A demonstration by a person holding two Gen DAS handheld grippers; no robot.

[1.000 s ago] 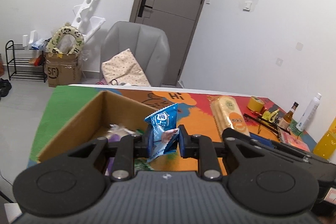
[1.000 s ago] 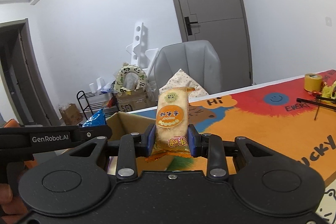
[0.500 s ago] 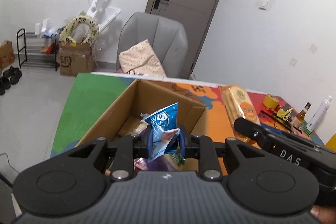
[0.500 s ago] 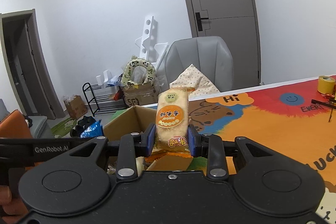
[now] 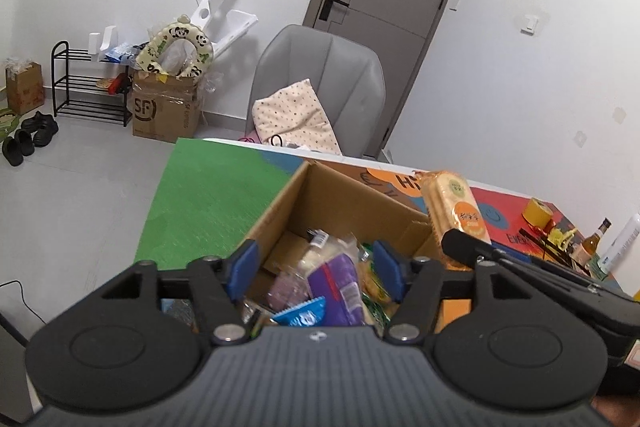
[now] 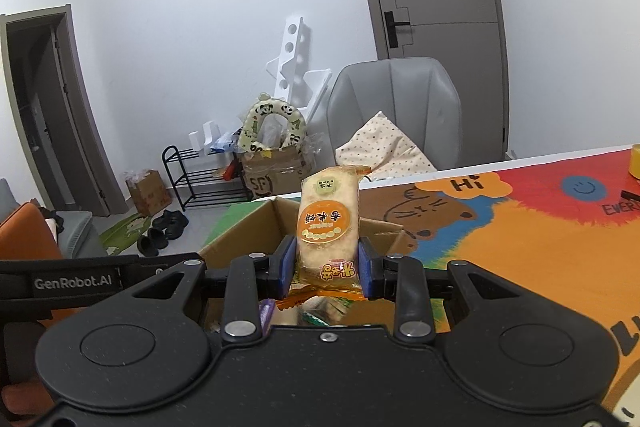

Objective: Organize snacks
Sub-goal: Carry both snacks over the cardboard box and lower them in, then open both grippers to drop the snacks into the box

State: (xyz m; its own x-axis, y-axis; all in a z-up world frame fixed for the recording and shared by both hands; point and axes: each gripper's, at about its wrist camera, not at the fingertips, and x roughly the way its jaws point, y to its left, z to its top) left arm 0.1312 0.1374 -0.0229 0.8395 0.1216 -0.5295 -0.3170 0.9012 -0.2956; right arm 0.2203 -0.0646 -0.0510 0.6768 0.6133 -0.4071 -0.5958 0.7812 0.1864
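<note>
An open cardboard box on the colourful table mat holds several snack packs, a purple pack among them. My left gripper hangs over the box with its jaws opening and its pads clear of everything. The small blue snack bag lies loose below it, at the near end of the box. My right gripper is shut on an upright orange rice-cracker pack, held above the box. In the left wrist view that cracker pack shows over the box's right wall.
A grey chair with a dotted cushion stands behind the table. A yellow tape roll, a brown bottle and a white bottle stand at the table's far right. Boxes, a black rack and shoes are on the floor at left.
My left gripper moved over the box, opened and let go of the blue snack bag, which dropped in. The right gripper carried the cracker pack closer over the box.
</note>
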